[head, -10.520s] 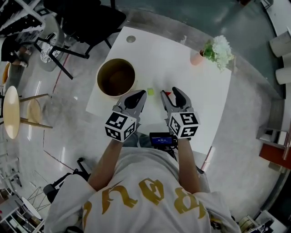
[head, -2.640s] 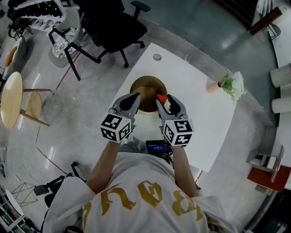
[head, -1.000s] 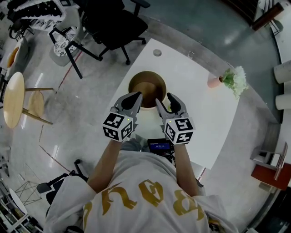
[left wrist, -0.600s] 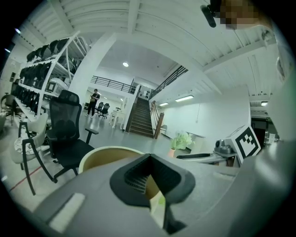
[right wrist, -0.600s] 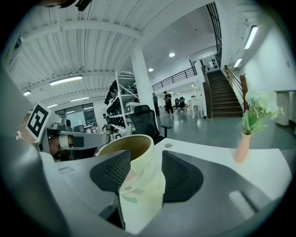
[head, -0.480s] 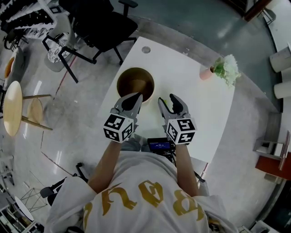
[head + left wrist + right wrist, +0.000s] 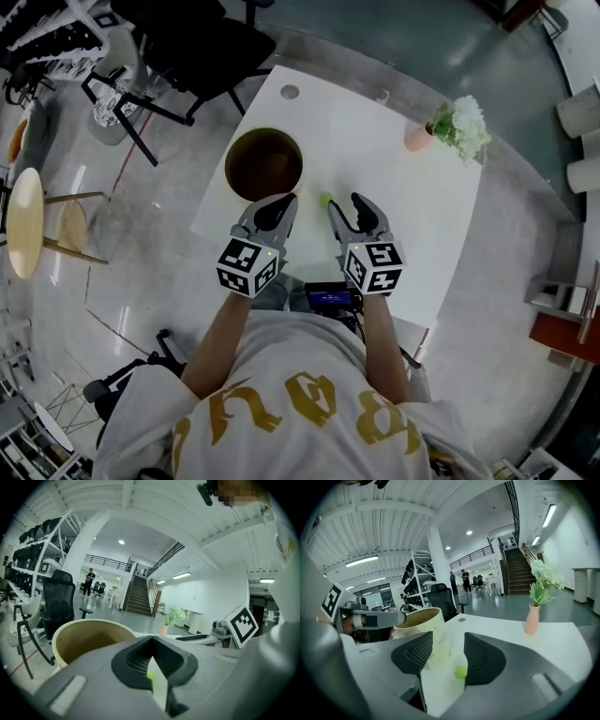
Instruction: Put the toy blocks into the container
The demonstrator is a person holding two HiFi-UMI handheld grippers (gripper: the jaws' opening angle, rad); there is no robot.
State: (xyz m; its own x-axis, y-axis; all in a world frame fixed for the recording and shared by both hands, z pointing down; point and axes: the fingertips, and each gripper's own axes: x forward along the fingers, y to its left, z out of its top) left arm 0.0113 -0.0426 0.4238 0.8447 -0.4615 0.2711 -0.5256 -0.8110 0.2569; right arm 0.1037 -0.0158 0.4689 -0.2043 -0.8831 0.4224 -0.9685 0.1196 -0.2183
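Note:
A tan round container (image 7: 264,164) stands on the white table (image 7: 403,197), and its inside is too dark to make out. A small green block (image 7: 325,200) lies on the table just right of it. My left gripper (image 7: 280,203) hovers at the container's near rim with its jaws together and nothing in them. In the left gripper view the container (image 7: 89,637) fills the left, and the green block (image 7: 151,676) shows through the slit of the left gripper (image 7: 151,641). My right gripper (image 7: 349,204) is open and empty. The green block (image 7: 461,671) lies just ahead of the right gripper (image 7: 447,644), beside the container (image 7: 423,619).
A pink vase of flowers (image 7: 450,127) stands at the table's far right corner, also the vase (image 7: 530,617) in the right gripper view. A small dark device (image 7: 328,295) lies at the near edge. A black office chair (image 7: 187,47) and stools stand left of the table.
Both grippers have drawn back from over the container toward the near side. The right one, which held a red block above it earlier, is empty. The green block now shows ahead of it.

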